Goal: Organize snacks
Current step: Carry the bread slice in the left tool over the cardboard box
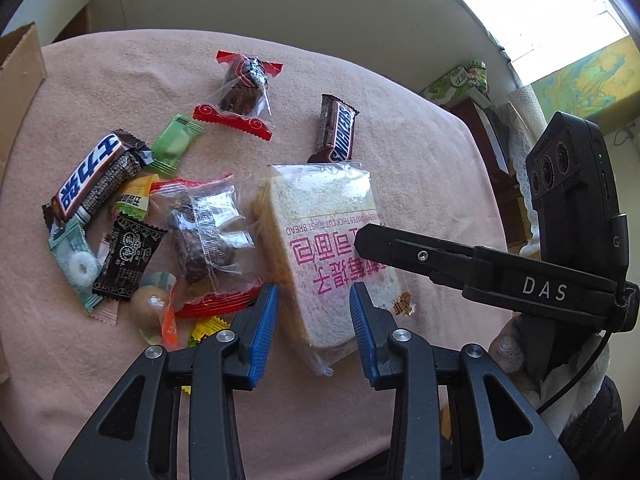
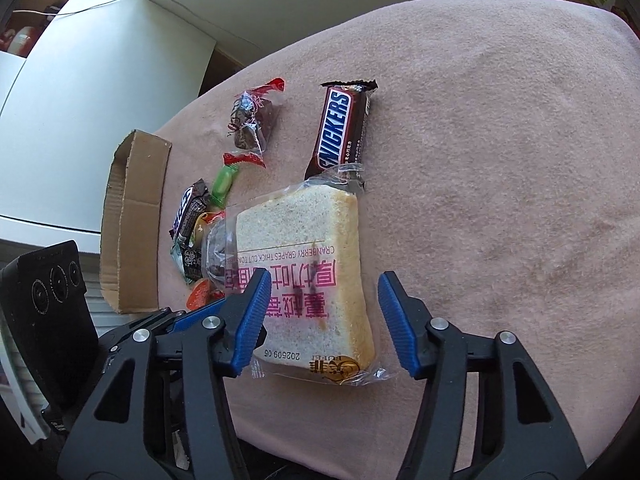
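Observation:
A wrapped slice of bread (image 1: 320, 216) (image 2: 300, 248) with pink print lies flat on the pink cloth (image 1: 420, 152). My left gripper (image 1: 314, 290) has its blue pads on either side of the slice's near corner and is shut on it. From the right, the black finger (image 1: 384, 244) of my right gripper reaches over the slice. In the right wrist view my right gripper (image 2: 322, 278) straddles the slice's near end and stands open, its right pad clear of the crust. A Snickers bar (image 1: 336, 128) (image 2: 340, 132) lies just beyond the bread.
A heap of small sweets (image 1: 120, 220) lies left of the bread, with a clear-wrapped brown cake (image 1: 240, 88) behind it. An open cardboard box (image 2: 132, 220) stands at the cloth's left edge. The bare cloth (image 2: 500, 160) stretches right of the bread.

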`<control>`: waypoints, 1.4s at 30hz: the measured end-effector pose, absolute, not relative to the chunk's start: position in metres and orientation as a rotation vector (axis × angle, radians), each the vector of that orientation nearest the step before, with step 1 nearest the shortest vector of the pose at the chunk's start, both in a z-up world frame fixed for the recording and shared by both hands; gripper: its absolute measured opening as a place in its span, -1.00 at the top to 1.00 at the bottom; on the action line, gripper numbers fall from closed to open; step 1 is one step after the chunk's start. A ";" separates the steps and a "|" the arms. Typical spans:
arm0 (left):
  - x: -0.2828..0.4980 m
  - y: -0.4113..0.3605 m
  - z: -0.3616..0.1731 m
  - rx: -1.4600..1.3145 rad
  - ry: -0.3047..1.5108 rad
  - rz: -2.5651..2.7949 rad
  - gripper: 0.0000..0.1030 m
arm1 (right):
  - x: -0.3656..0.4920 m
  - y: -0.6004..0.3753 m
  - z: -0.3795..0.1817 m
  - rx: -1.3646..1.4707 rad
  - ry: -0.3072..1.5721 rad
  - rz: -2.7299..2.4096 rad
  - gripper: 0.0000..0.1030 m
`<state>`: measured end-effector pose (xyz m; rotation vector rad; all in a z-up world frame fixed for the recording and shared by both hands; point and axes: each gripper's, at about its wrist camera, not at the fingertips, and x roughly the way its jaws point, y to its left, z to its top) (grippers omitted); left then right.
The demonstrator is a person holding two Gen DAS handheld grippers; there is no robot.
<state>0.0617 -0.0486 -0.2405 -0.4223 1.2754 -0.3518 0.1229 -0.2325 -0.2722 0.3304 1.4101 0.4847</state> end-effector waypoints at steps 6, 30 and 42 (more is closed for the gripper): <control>0.070 -0.052 -0.245 -0.427 1.278 -0.362 0.28 | 0.125 -0.231 -0.282 0.375 1.430 0.502 -0.05; 0.046 -0.004 -0.189 -0.430 1.090 -0.306 0.29 | 0.117 -0.180 -0.200 0.262 1.318 0.615 -0.01; 0.025 0.082 -0.181 -0.513 1.002 -0.101 0.29 | 0.120 -0.068 -0.181 0.124 1.313 0.809 -0.01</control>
